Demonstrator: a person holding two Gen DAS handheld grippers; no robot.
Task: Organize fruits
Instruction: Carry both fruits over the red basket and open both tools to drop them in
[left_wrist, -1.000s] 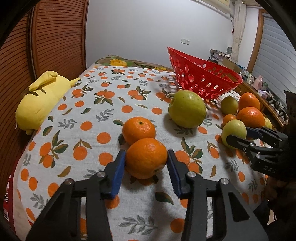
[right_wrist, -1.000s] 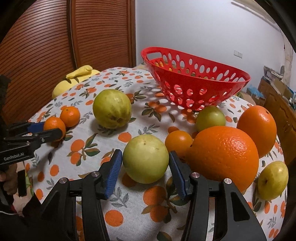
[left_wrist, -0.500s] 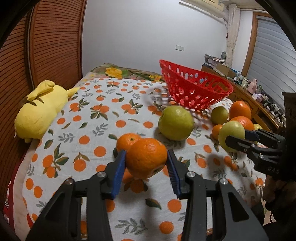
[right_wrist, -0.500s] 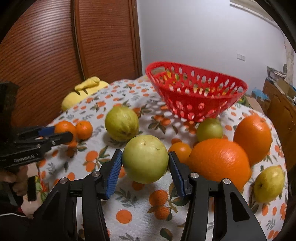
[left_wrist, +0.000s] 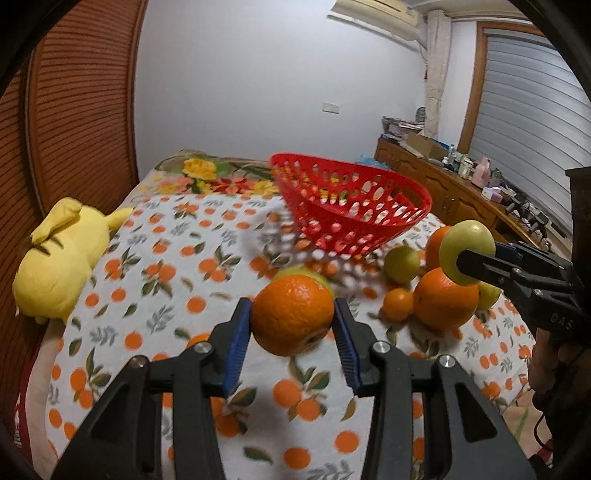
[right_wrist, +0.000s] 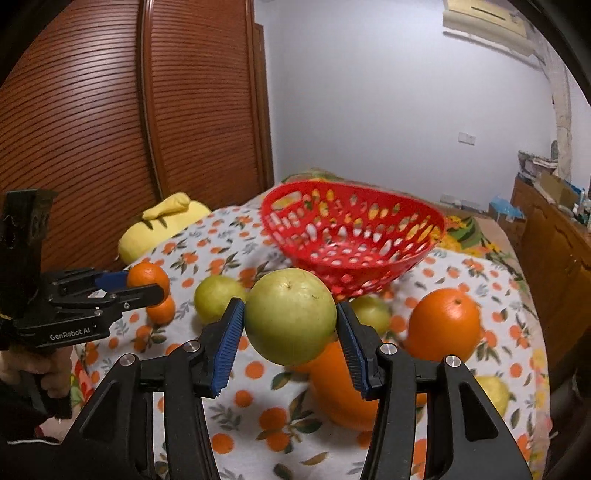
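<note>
My left gripper (left_wrist: 292, 328) is shut on an orange (left_wrist: 291, 314) and holds it above the cloth, short of the red basket (left_wrist: 354, 210). My right gripper (right_wrist: 290, 326) is shut on a green apple (right_wrist: 290, 314), also lifted, with the red basket (right_wrist: 354, 236) just beyond it. Each gripper shows in the other view: the right one with its apple (left_wrist: 466, 251) at the right, the left one with its orange (right_wrist: 147, 278) at the left. The basket's inside is mostly hidden.
Loose fruit lies on the orange-print cloth (left_wrist: 177, 266): large oranges (right_wrist: 443, 325), green fruits (right_wrist: 216, 299), a small orange (left_wrist: 397, 304) and a yellow-green pear (right_wrist: 493, 395). A yellow plush toy (left_wrist: 59, 266) lies at the left. A wooden sideboard (left_wrist: 461, 192) runs along the right.
Both grippers have lifted their fruit off the cloth and carried it up and forward toward the red basket. The fruit left on the cloth has not moved.
</note>
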